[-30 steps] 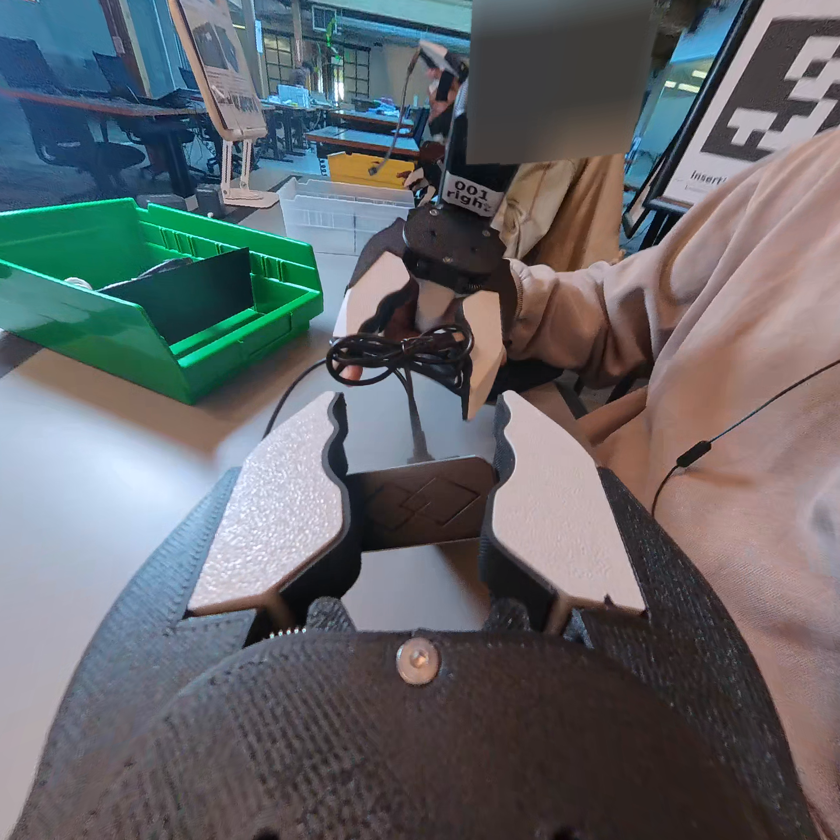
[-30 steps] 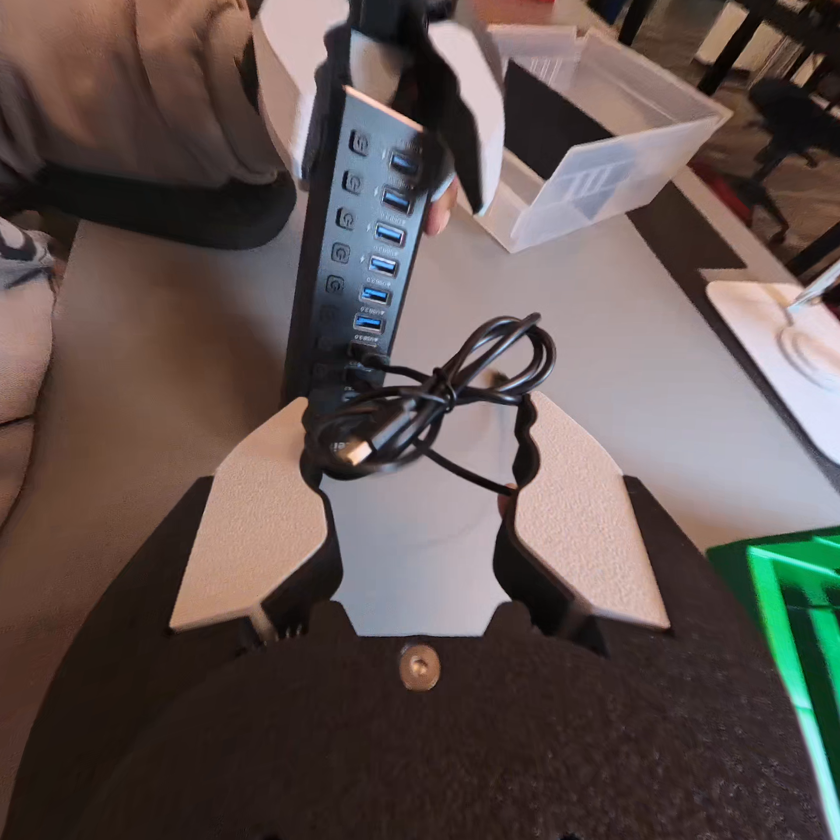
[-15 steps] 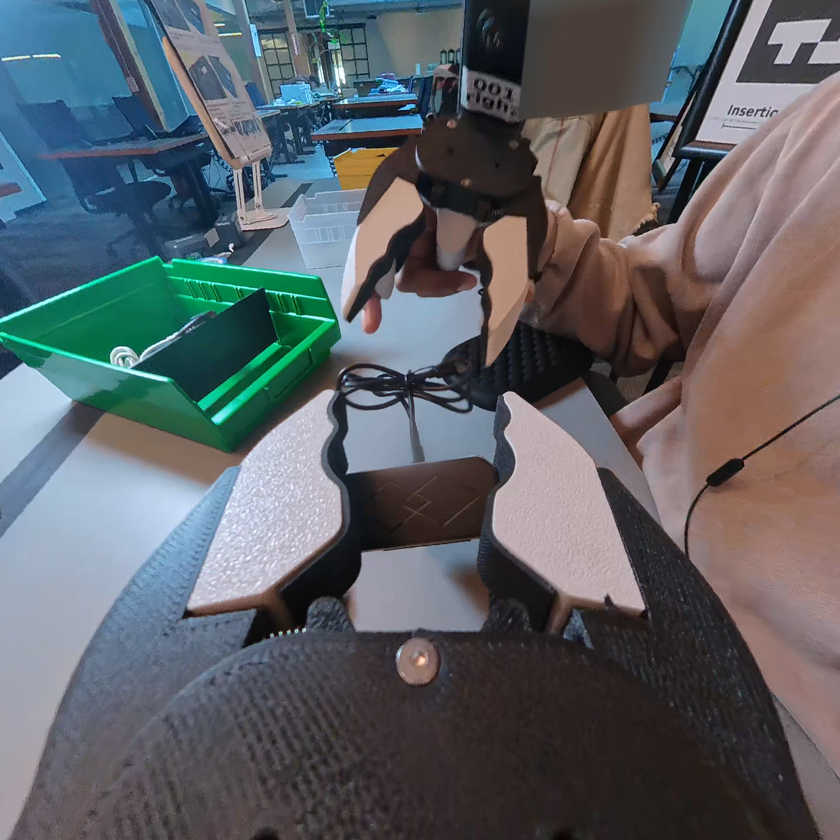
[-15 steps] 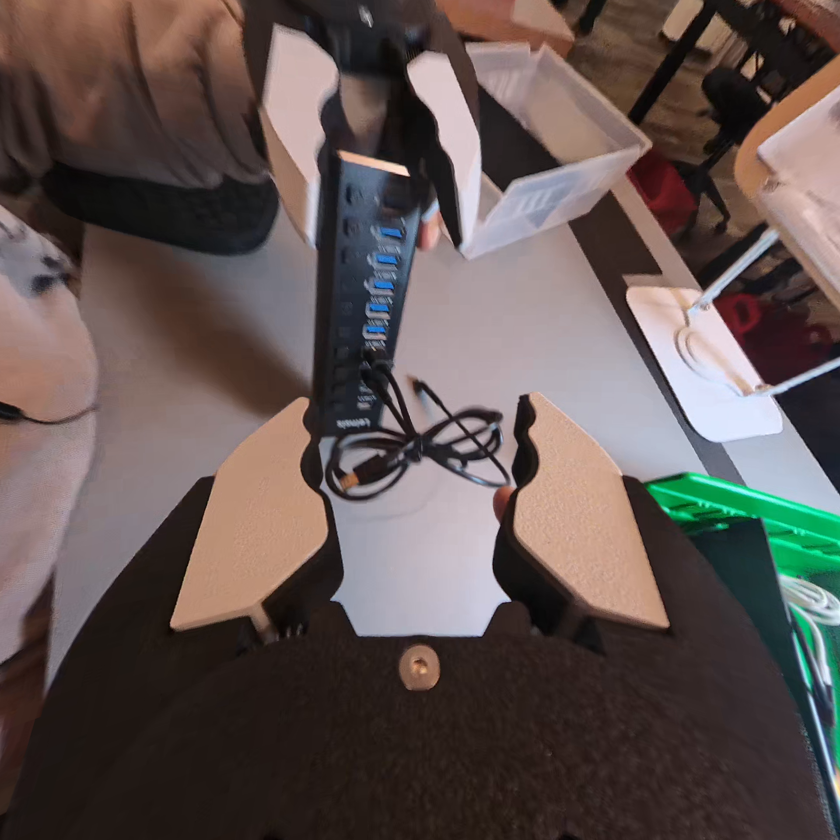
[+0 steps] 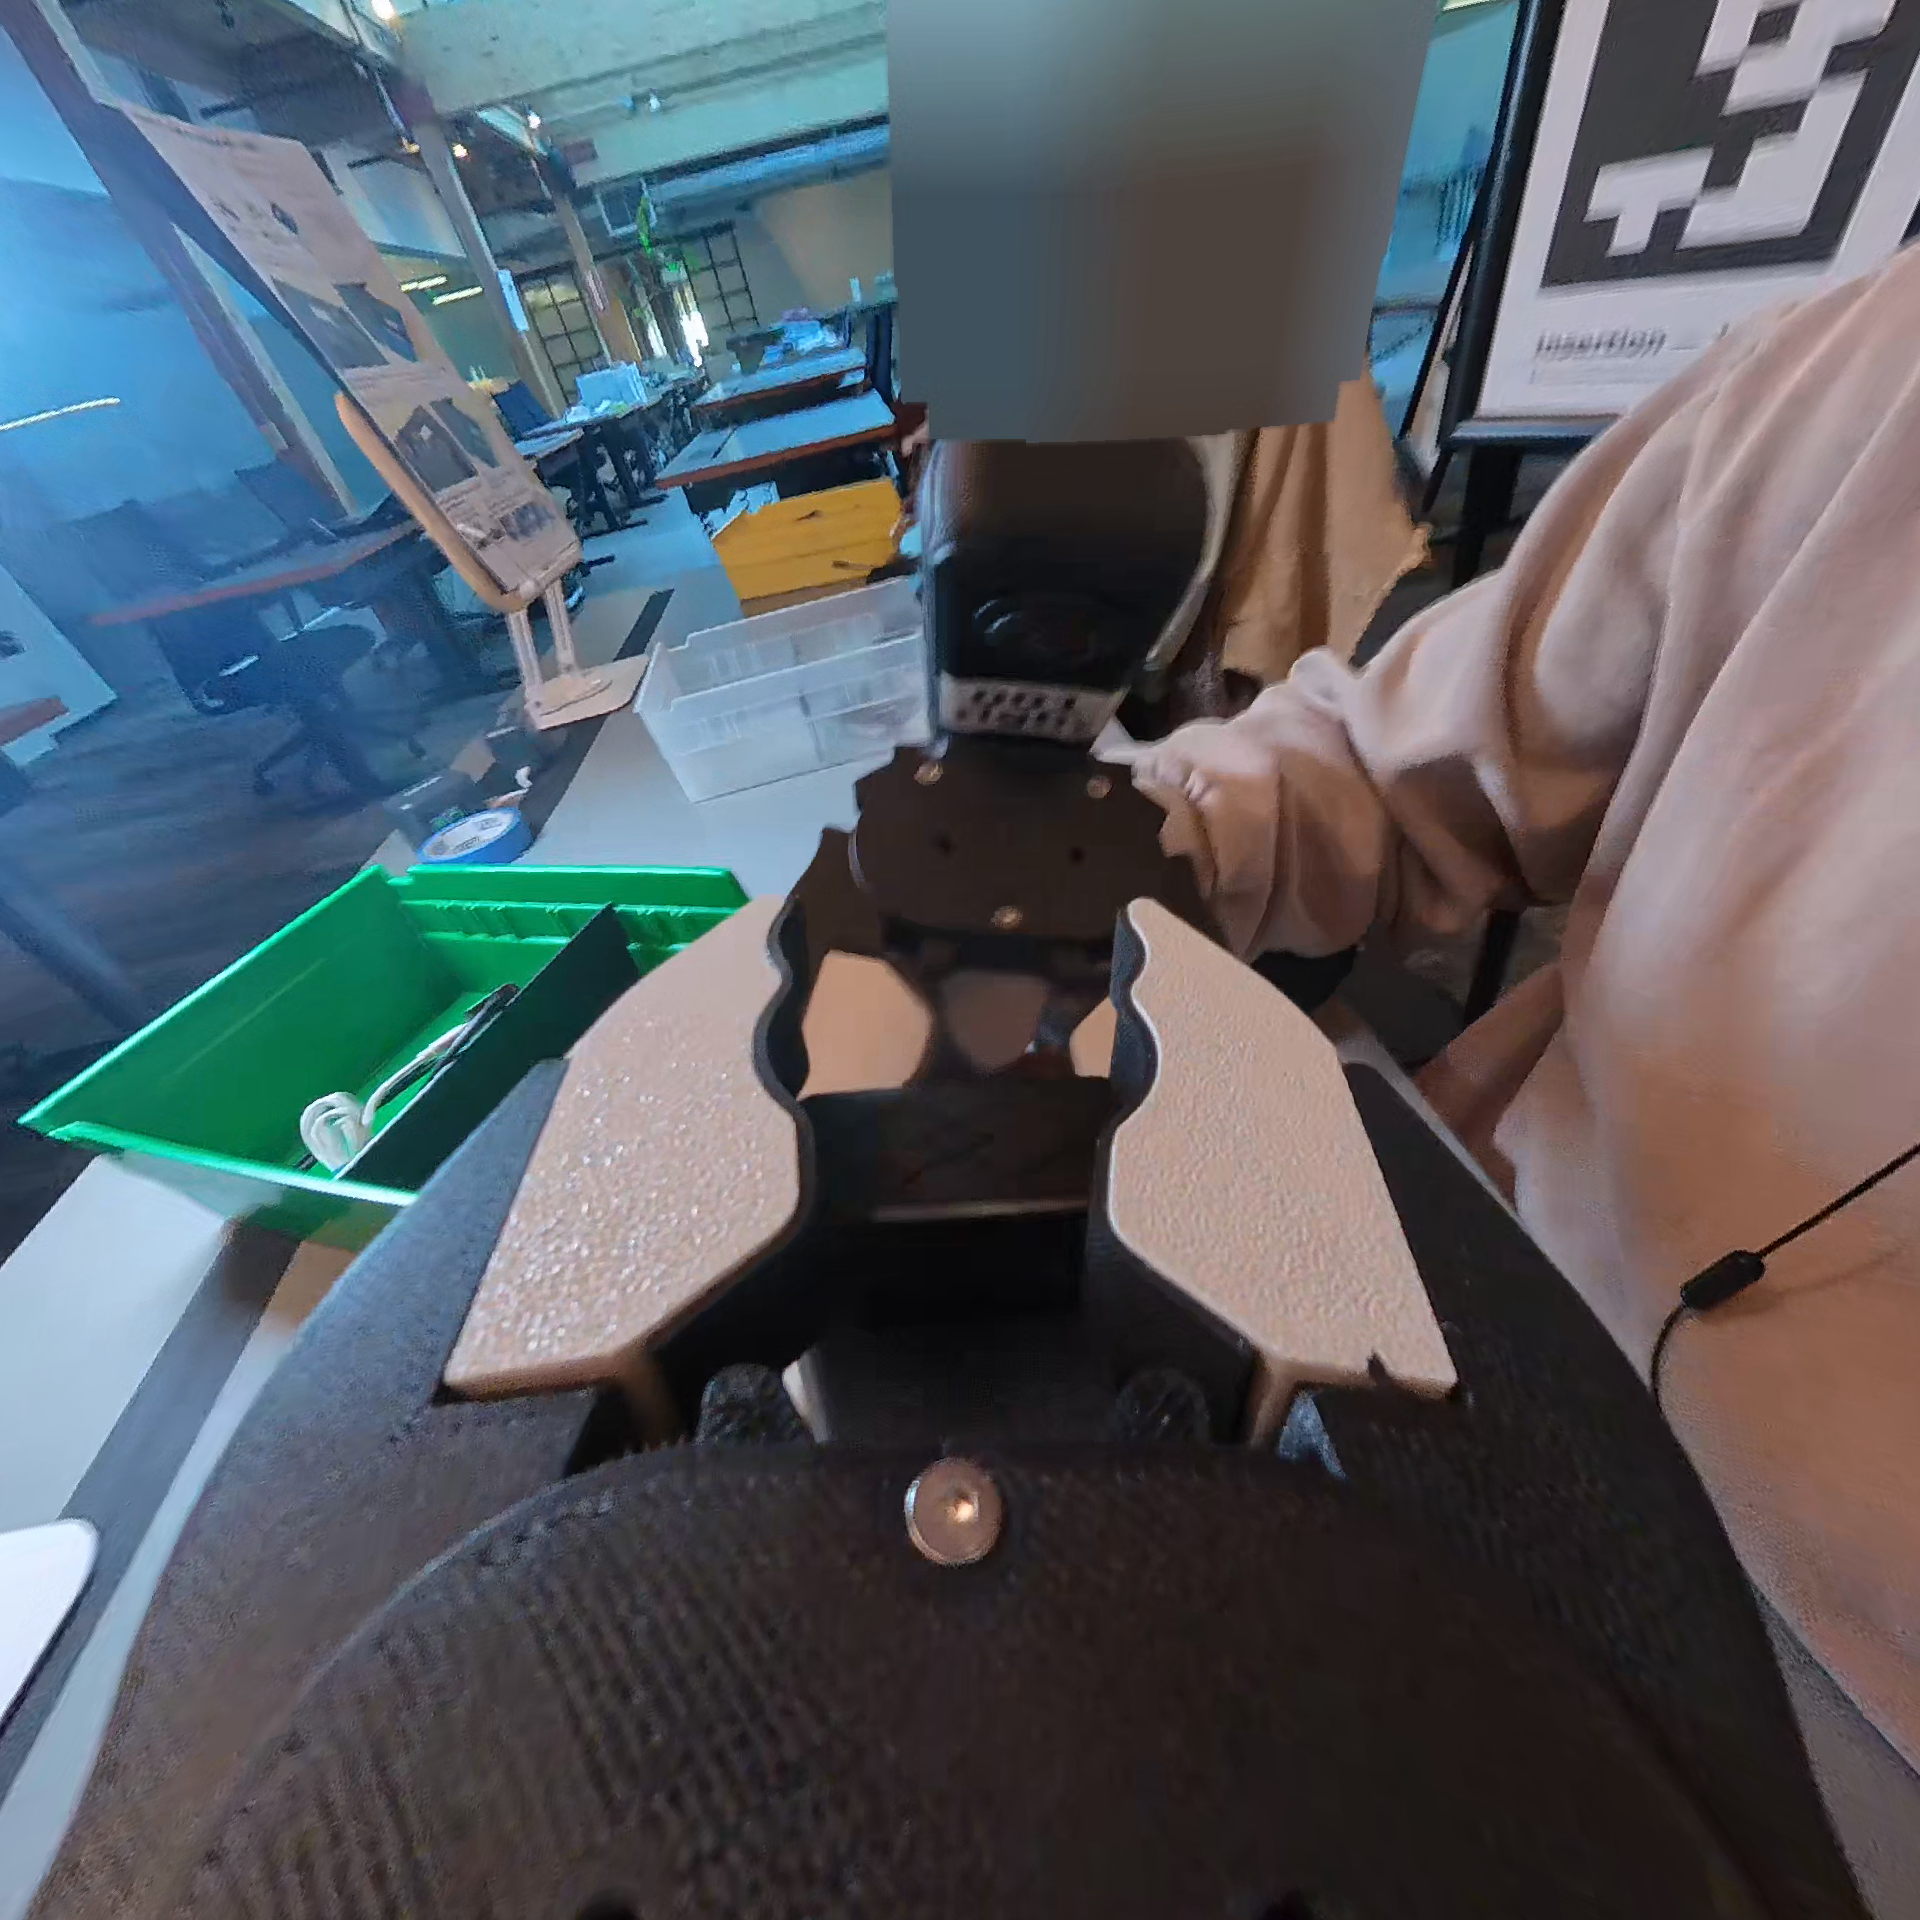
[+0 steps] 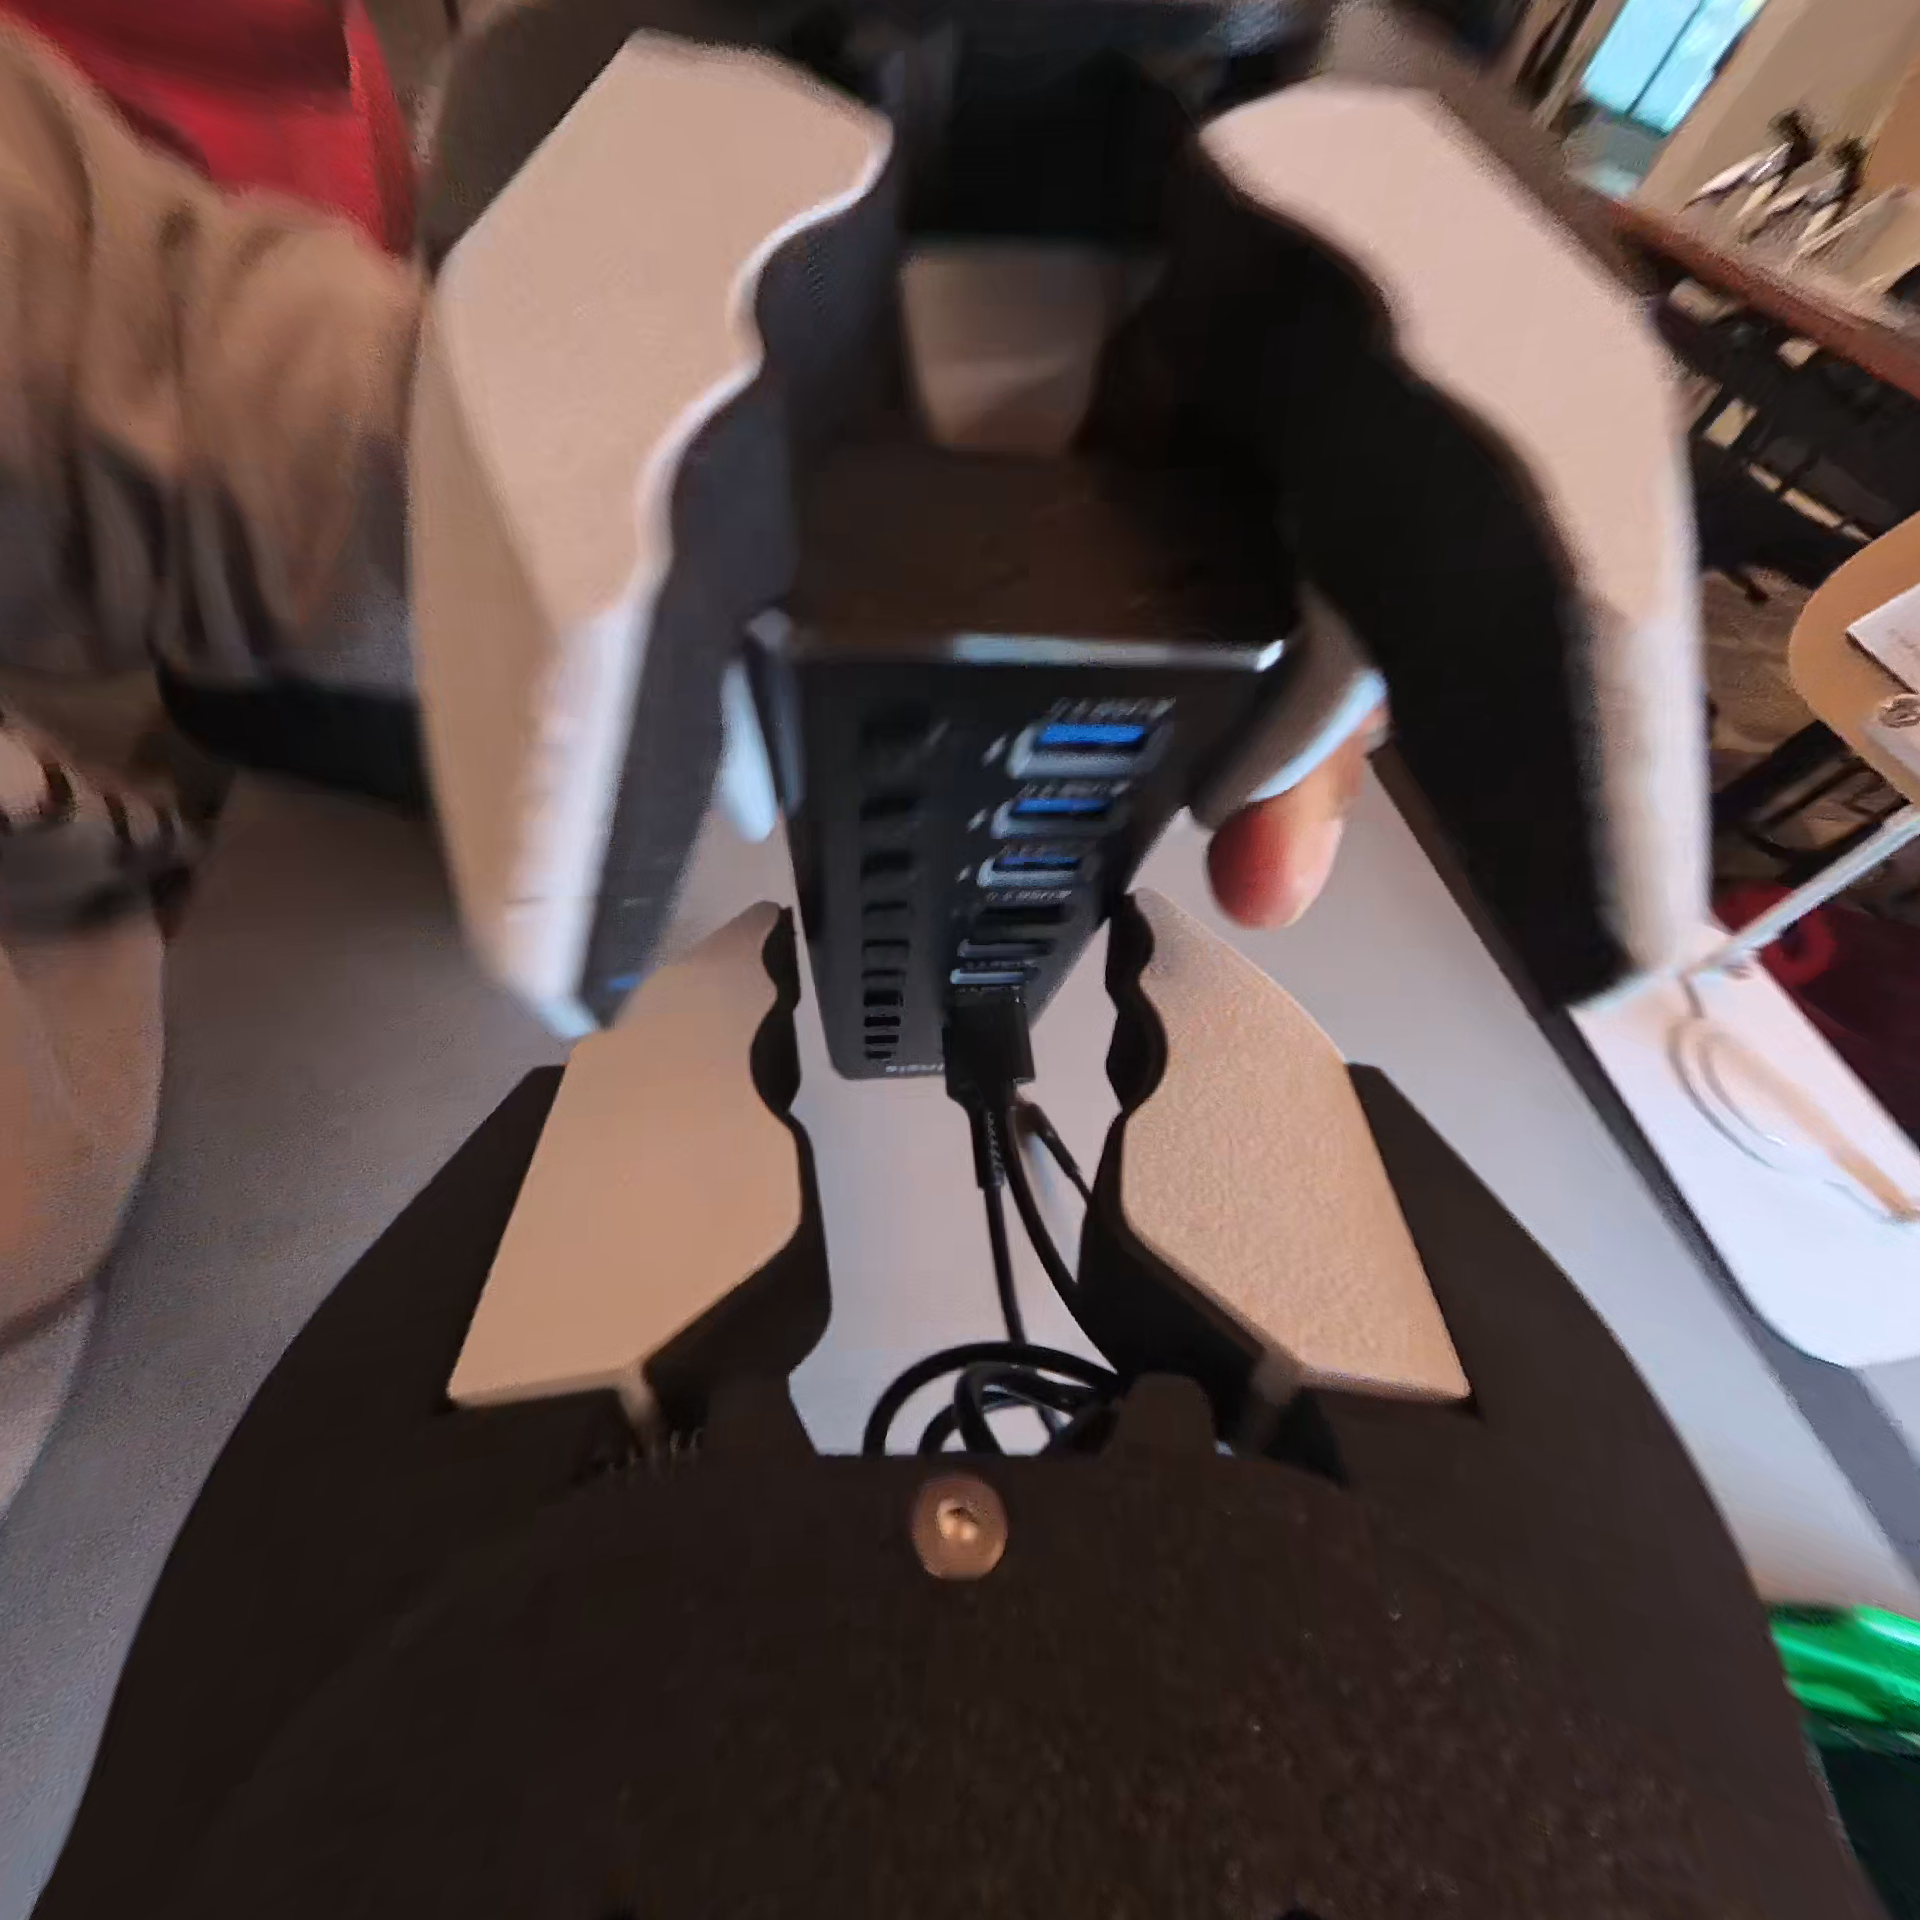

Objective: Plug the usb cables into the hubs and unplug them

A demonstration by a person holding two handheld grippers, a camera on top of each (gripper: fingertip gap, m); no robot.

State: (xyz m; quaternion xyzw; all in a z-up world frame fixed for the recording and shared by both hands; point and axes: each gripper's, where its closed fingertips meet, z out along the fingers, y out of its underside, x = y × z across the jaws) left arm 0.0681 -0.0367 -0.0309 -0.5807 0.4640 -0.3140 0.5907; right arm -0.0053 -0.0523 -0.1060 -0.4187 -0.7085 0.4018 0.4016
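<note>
Black, slim multi-port USB hub (image 6: 1023, 831) sits clamped in my left claw (image 5: 951, 1049); my right claw (image 6: 951, 997) gapes apart around its plugged black cable (image 6: 992, 1049).

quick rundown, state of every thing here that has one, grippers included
left gripper: shut on the USB hub
USB hub: held up off the table, one end clamped, blue ports facing the right wrist camera
black USB cable: plugged into a low port, rest coiled below
right gripper: open, fingers either side of the plug
green bin: open, white cable inside
clear bin: open, contents unclear
</note>
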